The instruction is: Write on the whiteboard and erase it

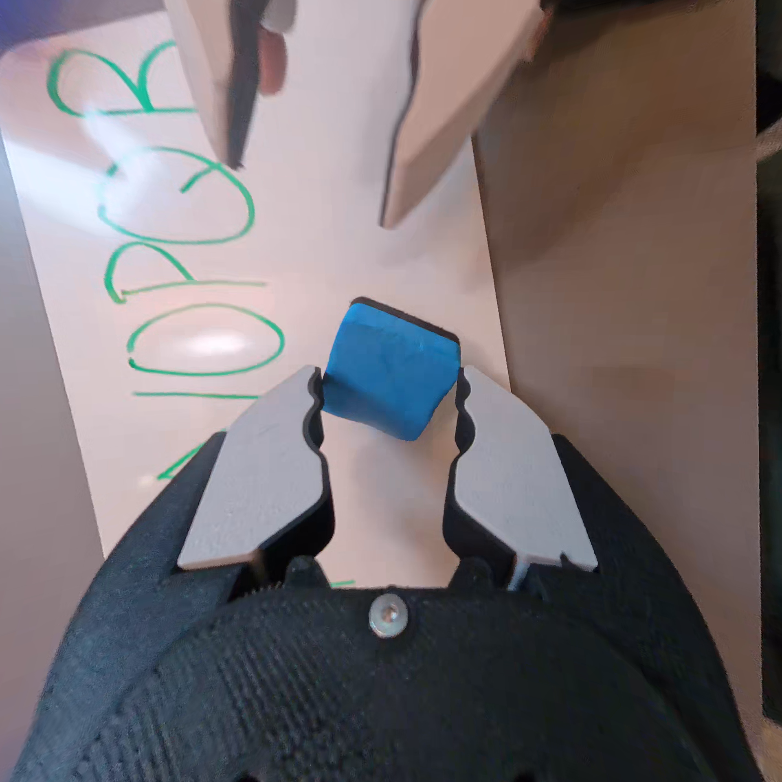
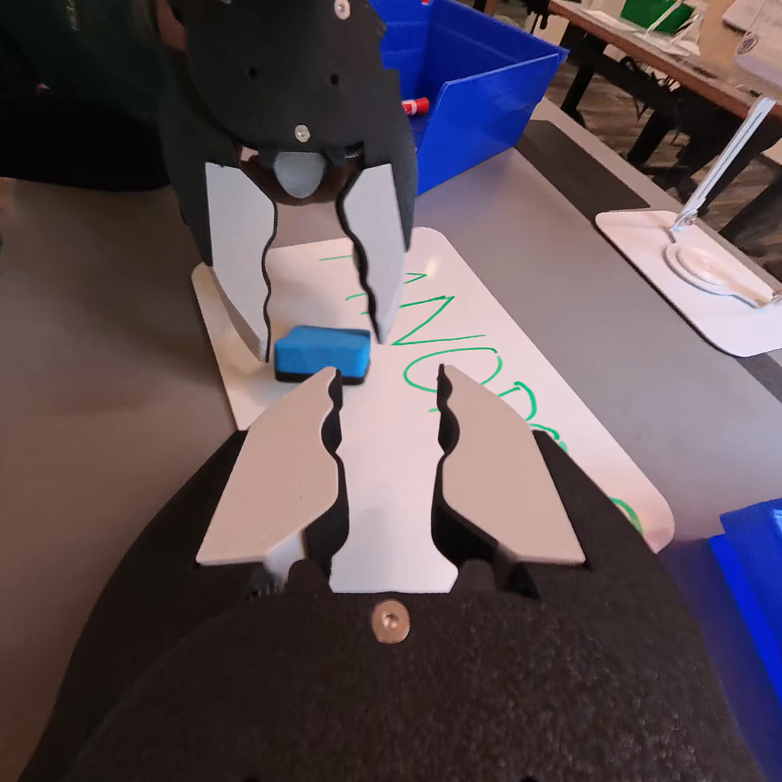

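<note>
In the left wrist view, the left gripper (image 1: 387,374) hangs over the eraser (image 1: 389,376), jaws apart astride it; the eraser lies on the whiteboard (image 1: 359,237) beside green writing (image 1: 190,271). In the right wrist view, the right gripper (image 2: 389,372), jaws apart and empty, hovers over the whiteboard (image 2: 381,486) near the eraser (image 2: 321,351); a blue bin (image 2: 478,97) stands behind the board.

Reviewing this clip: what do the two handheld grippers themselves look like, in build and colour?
Both match. The left gripper and right gripper each have a black, ridged, 3D-printed-looking body with a silver screw centred near the front. Each carries two flat pale grey fingers tapering to a tip, their inner edges lined with wavy black pads. No cables or sleeves are visible.
</note>
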The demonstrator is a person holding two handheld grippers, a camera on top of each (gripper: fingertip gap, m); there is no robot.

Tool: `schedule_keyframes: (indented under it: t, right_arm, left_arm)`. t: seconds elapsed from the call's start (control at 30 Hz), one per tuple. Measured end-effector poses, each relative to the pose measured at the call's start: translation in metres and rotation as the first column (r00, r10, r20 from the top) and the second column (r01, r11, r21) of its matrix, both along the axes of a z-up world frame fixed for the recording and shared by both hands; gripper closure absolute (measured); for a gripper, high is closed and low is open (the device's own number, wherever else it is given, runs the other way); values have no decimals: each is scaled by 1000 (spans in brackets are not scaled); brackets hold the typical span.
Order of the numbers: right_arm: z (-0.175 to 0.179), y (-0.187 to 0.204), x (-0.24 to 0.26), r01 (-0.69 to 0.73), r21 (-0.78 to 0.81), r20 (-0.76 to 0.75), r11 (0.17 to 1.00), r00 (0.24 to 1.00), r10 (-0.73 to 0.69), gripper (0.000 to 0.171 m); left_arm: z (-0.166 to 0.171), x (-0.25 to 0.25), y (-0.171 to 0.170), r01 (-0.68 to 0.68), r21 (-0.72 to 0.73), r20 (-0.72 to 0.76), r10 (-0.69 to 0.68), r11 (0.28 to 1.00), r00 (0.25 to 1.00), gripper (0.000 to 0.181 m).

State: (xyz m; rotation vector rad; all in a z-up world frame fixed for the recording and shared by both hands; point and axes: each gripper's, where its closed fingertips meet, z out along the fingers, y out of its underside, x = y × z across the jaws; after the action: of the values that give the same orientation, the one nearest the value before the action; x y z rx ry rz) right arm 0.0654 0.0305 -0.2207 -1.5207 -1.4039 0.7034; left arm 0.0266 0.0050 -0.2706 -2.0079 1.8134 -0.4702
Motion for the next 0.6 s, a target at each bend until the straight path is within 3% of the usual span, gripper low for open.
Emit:
schedule_keyframes:
  t: [0.13,0.3,0.33,0.47,0.6]
  right_arm:
    - [-1,-6,2,-3,-30,42,1000,999,4,124]
    - [-22,-17,-8,50,-180,196,982,980,-14,108]
    - [-26,-20,-12,70,-223,218,972,976,-20,107]
    - [-42,-25,-25,143,-274,335,951,941,-45,106]
    - [-54,-21,-34,203,-276,417,939,906,-73,107]
  left_arm:
    - [14,7,5,-36,-17,111,37,999,993,106]
    - [13,-27,2,-95,-19,163,96,995,982,113]
    - [11,-34,-2,-100,-16,170,101,995,980,119]
    - [8,-59,-24,-57,-1,222,56,998,974,181]
    - [1,-74,-36,-45,63,235,29,997,972,181]
